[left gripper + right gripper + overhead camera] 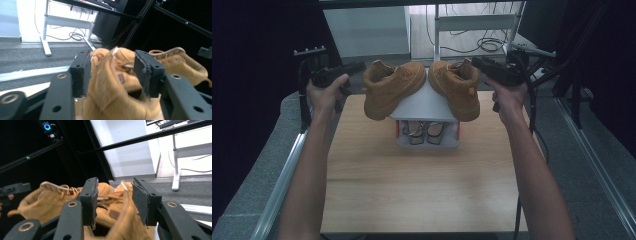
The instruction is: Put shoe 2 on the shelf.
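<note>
Above the far half of the table (pixel 422 190), two tan boots are held up over a white rack (pixel 428 105). Left gripper (pixel 354 67) is at the heel of the left boot (pixel 393 87), which tilts toe-down toward the person. In the left gripper view its jaws stand on either side of that boot's collar (pixel 112 75), pads against the leather, so the grip is closed on it. Right gripper (pixel 477 62) is at the heel of the right boot (pixel 457 87), also tilted toe-down. In the right gripper view the jaws flank this boot (pixel 120 202); contact is blurred, but it hangs held between them. Both boots sit side by side, toes resting on or just over the rack's white top; which cannot be told. Sandals (pixel 426 132) lie on the lower shelf.
</note>
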Action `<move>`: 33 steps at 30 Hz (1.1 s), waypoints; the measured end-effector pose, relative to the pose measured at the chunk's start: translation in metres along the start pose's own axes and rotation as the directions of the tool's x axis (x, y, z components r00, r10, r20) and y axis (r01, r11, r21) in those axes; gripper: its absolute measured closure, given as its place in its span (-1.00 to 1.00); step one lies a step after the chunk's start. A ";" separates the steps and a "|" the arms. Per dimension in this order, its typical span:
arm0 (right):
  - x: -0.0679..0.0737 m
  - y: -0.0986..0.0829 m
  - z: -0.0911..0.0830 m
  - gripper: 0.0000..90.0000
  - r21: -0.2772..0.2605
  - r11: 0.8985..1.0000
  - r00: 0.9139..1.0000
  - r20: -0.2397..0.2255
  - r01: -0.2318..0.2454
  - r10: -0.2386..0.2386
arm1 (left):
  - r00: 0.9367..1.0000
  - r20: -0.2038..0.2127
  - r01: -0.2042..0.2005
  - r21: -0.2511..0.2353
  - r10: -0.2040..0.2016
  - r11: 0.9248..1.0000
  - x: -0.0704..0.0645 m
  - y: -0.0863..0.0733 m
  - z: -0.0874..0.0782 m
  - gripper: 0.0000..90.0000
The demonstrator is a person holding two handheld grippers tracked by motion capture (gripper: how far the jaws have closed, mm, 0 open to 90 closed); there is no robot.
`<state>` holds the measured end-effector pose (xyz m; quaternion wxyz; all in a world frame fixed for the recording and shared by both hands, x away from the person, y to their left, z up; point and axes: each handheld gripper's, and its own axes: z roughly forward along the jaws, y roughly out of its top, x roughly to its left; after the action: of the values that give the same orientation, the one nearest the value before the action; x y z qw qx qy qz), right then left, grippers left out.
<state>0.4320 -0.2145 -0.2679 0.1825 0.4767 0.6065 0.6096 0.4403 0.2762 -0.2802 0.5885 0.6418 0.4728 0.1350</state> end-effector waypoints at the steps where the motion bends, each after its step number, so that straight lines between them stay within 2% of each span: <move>1: 0.000 -0.002 -0.003 0.25 -0.001 1.000 1.000 -0.005 0.001 -0.001 | 1.000 0.006 -0.001 -0.001 0.001 1.000 0.000 -0.002 -0.003 0.17; 4: -0.001 -0.007 -0.013 0.31 -0.006 1.000 1.000 -0.003 0.007 -0.007 | 1.000 0.017 -0.017 -0.001 0.017 1.000 -0.001 -0.009 -0.013 0.26; 9: -0.006 -0.020 -0.030 0.38 -0.013 1.000 1.000 -0.007 0.008 -0.008 | 0.999 0.036 -0.010 -0.006 0.011 1.000 -0.002 -0.025 -0.027 0.44; 12: -0.011 -0.030 -0.040 0.46 -0.009 1.000 1.000 -0.012 0.015 -0.015 | 1.000 0.018 -0.020 0.010 0.019 1.000 -0.002 -0.037 -0.032 0.50; 14: -0.014 -0.039 -0.045 0.58 -0.016 0.999 0.999 0.019 0.049 -0.049 | 1.000 -0.001 -0.023 0.017 0.023 1.000 0.000 -0.043 -0.035 0.57; 16: -0.016 -0.047 -0.048 0.68 -0.009 0.995 0.993 0.060 0.102 -0.101 | 1.000 -0.014 -0.021 0.018 0.021 1.000 0.003 -0.050 -0.038 0.67; 17: -0.018 -0.051 -0.049 0.73 0.000 0.993 0.991 0.068 0.114 -0.114 | 0.999 -0.024 -0.021 0.024 0.021 1.000 0.005 -0.054 -0.039 0.72; 22: -0.027 -0.069 -0.044 0.96 0.044 0.992 0.990 0.065 0.119 -0.122 | 0.998 -0.056 -0.003 0.061 0.006 0.998 0.016 -0.071 -0.034 0.94; 26: -0.030 -0.079 -0.033 0.98 0.086 0.987 0.986 0.085 0.134 -0.141 | 0.998 -0.067 0.015 0.102 -0.008 0.995 0.023 -0.082 -0.022 0.98; 30: -0.030 -0.088 -0.020 0.98 0.133 0.980 0.980 0.114 0.148 -0.163 | 0.998 -0.069 0.008 0.135 0.002 0.991 0.023 -0.088 -0.011 0.99; 33: -0.028 -0.094 -0.013 0.98 0.150 0.974 0.975 0.122 0.167 -0.186 | 0.998 -0.069 0.005 0.141 0.005 0.990 0.023 -0.090 -0.008 0.99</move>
<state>0.4009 -0.2257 -0.3616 0.2432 0.4727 0.6737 0.5134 0.4058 0.2860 -0.3666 0.5250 0.6767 0.5012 0.1236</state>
